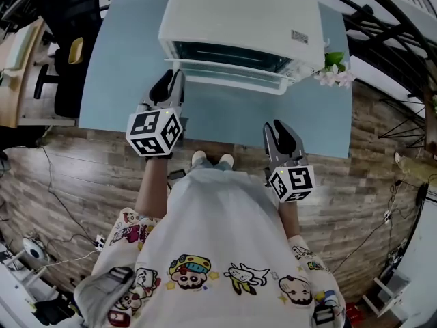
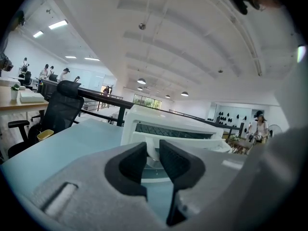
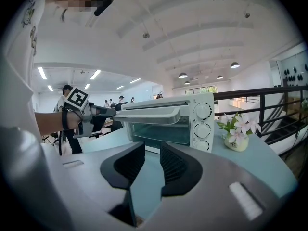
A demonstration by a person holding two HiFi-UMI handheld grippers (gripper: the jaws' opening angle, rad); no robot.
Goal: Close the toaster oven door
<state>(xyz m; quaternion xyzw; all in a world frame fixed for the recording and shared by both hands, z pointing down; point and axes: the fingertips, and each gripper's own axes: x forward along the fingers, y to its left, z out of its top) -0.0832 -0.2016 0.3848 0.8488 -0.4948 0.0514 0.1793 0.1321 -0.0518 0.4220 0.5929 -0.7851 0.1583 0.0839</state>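
On the blue table (image 1: 123, 80): white toaster oven (image 1: 239, 12), set toward the far edge; vase of pink flowers (image 1: 334, 70) just beside its right end.
Door (image 1: 232, 74): not closed; it leans out from the oven front, handle edge toward the person.
Left gripper (image 1: 172, 80): jaws spread, narrow gap; tips at the door's front left corner, white handle showing in the gap. Whether the pads press on it: cannot tell.
Right gripper (image 1: 276, 132): jaws spread, nothing between them; held over the table's near edge, well apart from the door.
Knobs (image 3: 202, 111): three, stacked on the oven's right panel.
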